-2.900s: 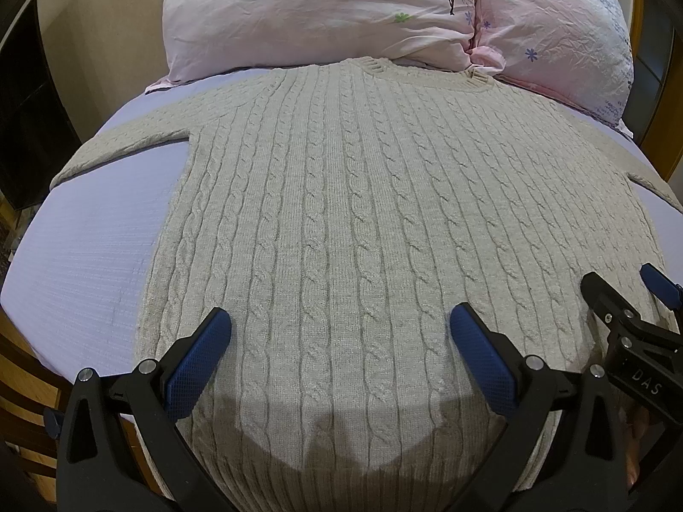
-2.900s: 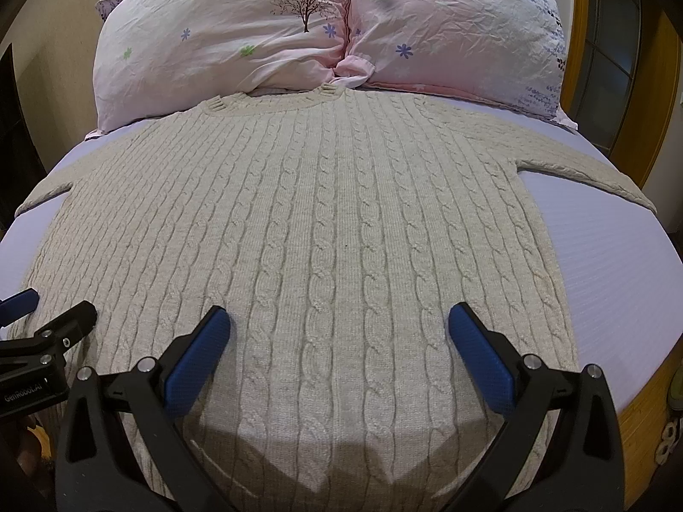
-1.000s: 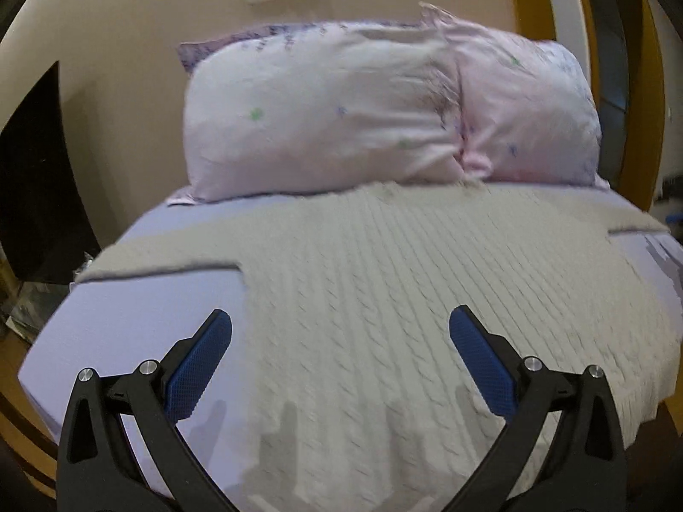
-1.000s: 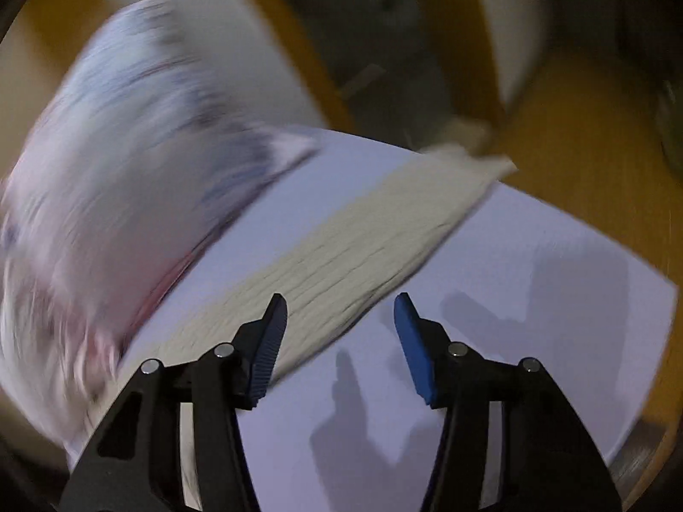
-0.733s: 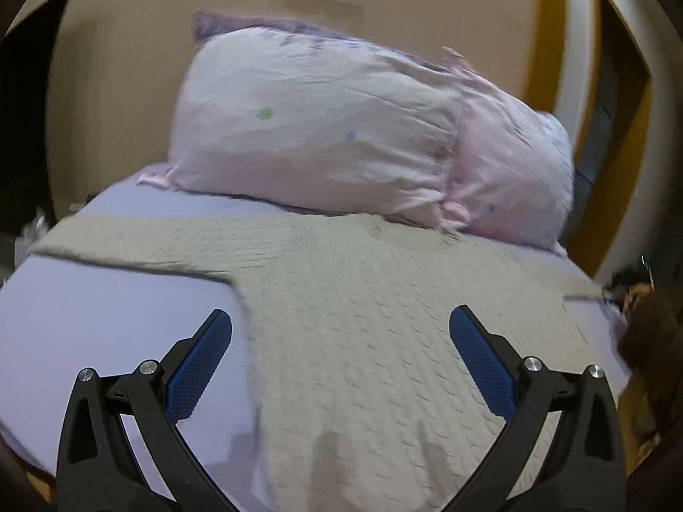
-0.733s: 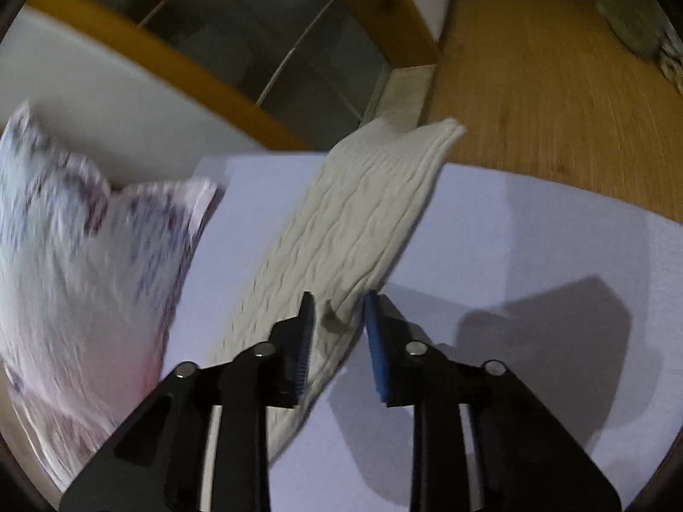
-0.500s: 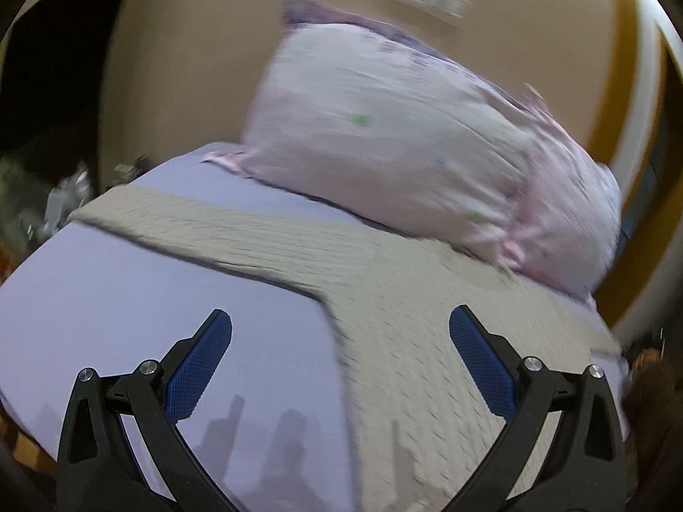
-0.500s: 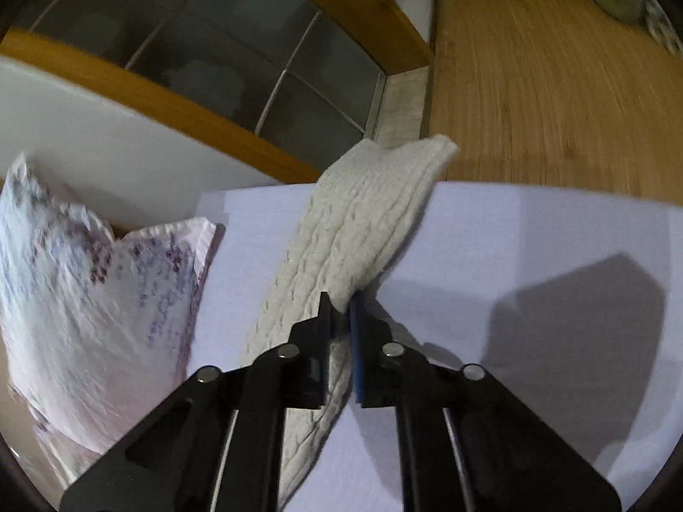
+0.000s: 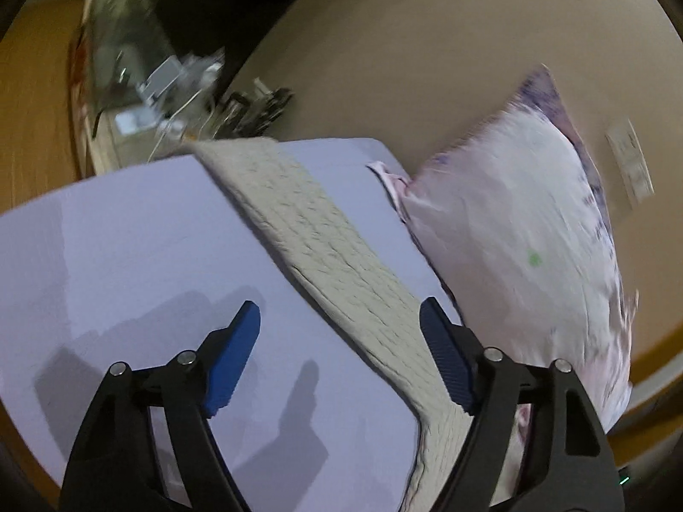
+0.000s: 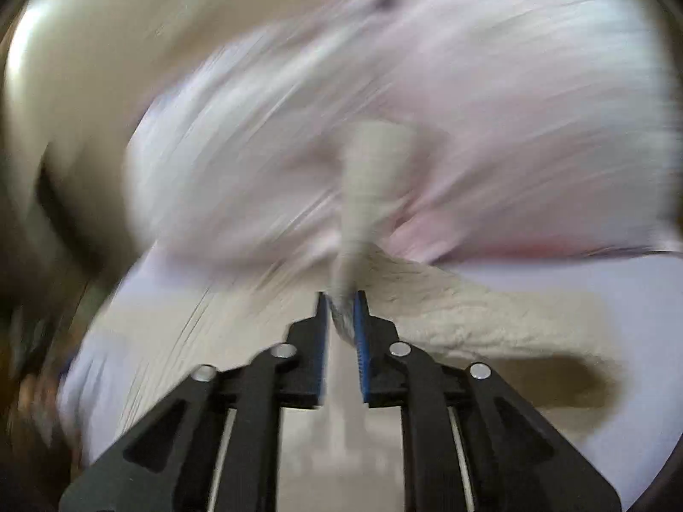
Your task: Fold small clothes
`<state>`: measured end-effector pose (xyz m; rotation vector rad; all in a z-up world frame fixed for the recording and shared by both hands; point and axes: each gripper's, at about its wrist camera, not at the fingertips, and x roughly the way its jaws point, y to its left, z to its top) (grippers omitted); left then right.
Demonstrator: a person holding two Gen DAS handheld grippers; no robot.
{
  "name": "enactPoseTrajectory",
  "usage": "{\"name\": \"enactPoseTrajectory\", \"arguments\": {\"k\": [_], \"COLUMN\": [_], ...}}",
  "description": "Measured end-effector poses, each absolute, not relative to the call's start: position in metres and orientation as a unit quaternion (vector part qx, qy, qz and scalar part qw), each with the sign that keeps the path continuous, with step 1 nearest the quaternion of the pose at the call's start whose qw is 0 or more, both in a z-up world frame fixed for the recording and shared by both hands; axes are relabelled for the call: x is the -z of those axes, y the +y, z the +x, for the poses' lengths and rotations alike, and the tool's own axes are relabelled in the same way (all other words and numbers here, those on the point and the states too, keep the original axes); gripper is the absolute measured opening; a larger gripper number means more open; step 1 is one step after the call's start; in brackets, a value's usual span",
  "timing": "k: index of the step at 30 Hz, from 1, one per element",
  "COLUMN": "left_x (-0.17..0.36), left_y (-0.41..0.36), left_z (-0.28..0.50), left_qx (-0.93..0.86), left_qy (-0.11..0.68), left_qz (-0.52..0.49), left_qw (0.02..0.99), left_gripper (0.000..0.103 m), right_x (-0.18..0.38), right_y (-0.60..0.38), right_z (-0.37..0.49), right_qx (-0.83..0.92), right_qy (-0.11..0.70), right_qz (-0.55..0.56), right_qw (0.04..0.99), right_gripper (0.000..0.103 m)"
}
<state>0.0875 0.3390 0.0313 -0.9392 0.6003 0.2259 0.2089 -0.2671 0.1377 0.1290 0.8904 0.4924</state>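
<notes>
Your right tool [image 10: 341, 311] is clenched on a sweater sleeve [image 10: 367, 196], which stands up from between the blue pads in front of the blurred pink pillows [image 10: 491, 106], while more of the knit trails down to the right onto the bed [image 10: 631, 298]. Your left tool [image 9: 339, 354] is released, jaws wide apart, hovering over the lavender sheet with the other sleeve [image 9: 324, 247] lying flat between its fingers and running toward the bed's far edge beside a pillow [image 9: 521, 247].

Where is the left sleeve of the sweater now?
In the left wrist view the sleeve lies flat on the lilac sheet, running diagonally between the open left tool and the pink pillow.
</notes>
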Motion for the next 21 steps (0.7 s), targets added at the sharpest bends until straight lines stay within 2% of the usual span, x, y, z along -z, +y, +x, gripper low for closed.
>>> {"name": "enactPoseTrajectory", "arguments": {"k": [2,4,6,8,14,15,16,19,21], "left_x": [-0.024,-0.017,-0.012,-0.003,0.006,0.008,0.01,0.002,-0.027], "left_y": [0.344,0.353,0.363,0.377,0.413,0.418,0.424,0.427,0.411], "left_z": [0.091,0.096,0.104,0.112,0.133,0.136,0.138,0.151,0.162], "left_qx": [-0.107,-0.116,-0.124,-0.132,-0.159,-0.162,-0.166,-0.198,-0.203], "left_qy": [0.287,0.29,0.289,0.286,0.26,0.258,0.258,0.288,0.288], "left_qz": [-0.459,-0.473,-0.488,-0.514,-0.556,-0.562,-0.572,-0.555,-0.503], "left_qw": [0.834,0.824,0.814,0.798,0.773,0.769,0.761,0.755,0.789], "left_gripper": [0.078,0.078,0.075,0.073,0.054,0.046,0.031,0.009,0.008], "right_x": [-0.115,-0.111,-0.112,-0.114,-0.106,-0.105,-0.106,-0.107,-0.111], "right_y": [-0.227,-0.227,-0.246,-0.263,-0.328,-0.332,-0.336,-0.344,-0.35], "right_z": [0.201,0.195,0.195,0.188,0.181,0.177,0.177,0.175,0.174], "right_qx": [-0.281,-0.28,-0.255,-0.239,-0.198,-0.196,-0.194,-0.188,-0.187], "right_qy": [0.467,0.463,0.455,0.46,0.471,0.471,0.47,0.463,0.457], "right_qz": [0.034,0.037,0.054,0.071,0.13,0.135,0.139,0.144,0.147], "right_qw": [0.837,0.84,0.852,0.852,0.85,0.85,0.85,0.854,0.857], "right_gripper": [0.028,0.055,0.063,0.064,0.069,0.07,0.071,0.073,0.074]}}
